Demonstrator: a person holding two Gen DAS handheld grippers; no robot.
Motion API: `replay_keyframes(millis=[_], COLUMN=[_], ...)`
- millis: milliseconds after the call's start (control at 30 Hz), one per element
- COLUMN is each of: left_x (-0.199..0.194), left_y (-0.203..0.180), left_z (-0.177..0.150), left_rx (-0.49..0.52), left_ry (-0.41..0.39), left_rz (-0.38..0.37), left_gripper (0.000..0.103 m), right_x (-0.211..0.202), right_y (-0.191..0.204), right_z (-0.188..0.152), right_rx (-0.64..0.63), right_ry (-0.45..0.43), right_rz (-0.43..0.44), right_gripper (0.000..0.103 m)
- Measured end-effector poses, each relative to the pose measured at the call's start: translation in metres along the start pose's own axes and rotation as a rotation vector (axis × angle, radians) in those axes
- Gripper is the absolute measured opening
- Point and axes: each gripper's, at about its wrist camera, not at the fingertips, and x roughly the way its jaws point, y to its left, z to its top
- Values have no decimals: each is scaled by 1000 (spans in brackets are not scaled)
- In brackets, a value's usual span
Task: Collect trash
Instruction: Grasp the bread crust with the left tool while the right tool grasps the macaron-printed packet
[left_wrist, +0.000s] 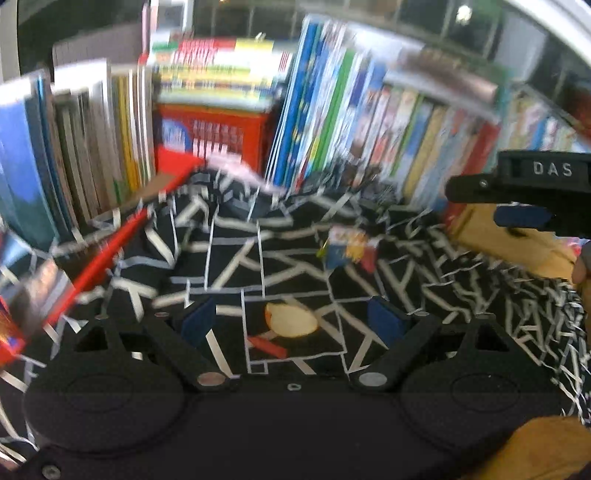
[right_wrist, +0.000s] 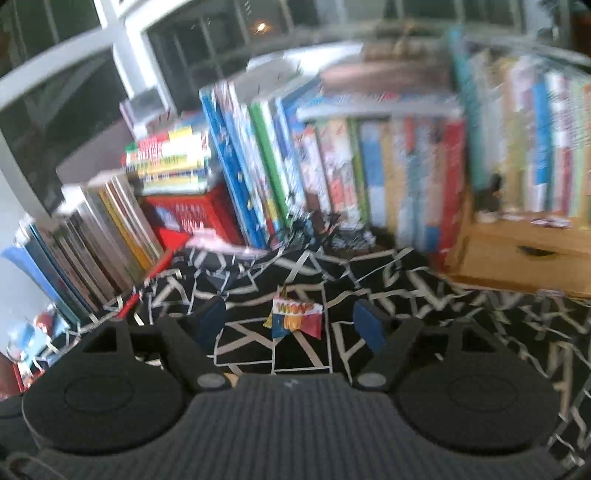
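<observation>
Left hand-held gripper (left_wrist: 293, 321) gapes wide above an apple slice (left_wrist: 291, 320); right hand-held gripper (right_wrist: 291, 325) gapes empty before a wrapper (right_wrist: 296, 314).

Left hand-held gripper (left_wrist: 295, 321): matte black plastic, two round hubs, triangular cut-outs, silver rivets at finger pivots, blue pads (left_wrist: 199, 319). Right hand-held gripper (right_wrist: 290, 323): same build, ribbed black centre body, blue pads; white "DAS" lettering on its side. Mustard-yellow sleeve (left_wrist: 535, 446).
</observation>
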Motion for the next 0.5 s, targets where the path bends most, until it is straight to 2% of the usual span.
replay_keyframes(millis=[267,500], left_x=[66,115], left_y=[-8,-15], left_z=[-9,-19], left_rx=[21,81], left_ry=[58,105], left_rz=[67,117], left_gripper=[88,88], right_x=[91,141], right_y=[-14,-24], right_z=[-4,-10], right_rx=[-13,-8], right_ry=[105,143], right_rz=[66,95], right_gripper=[88,89])
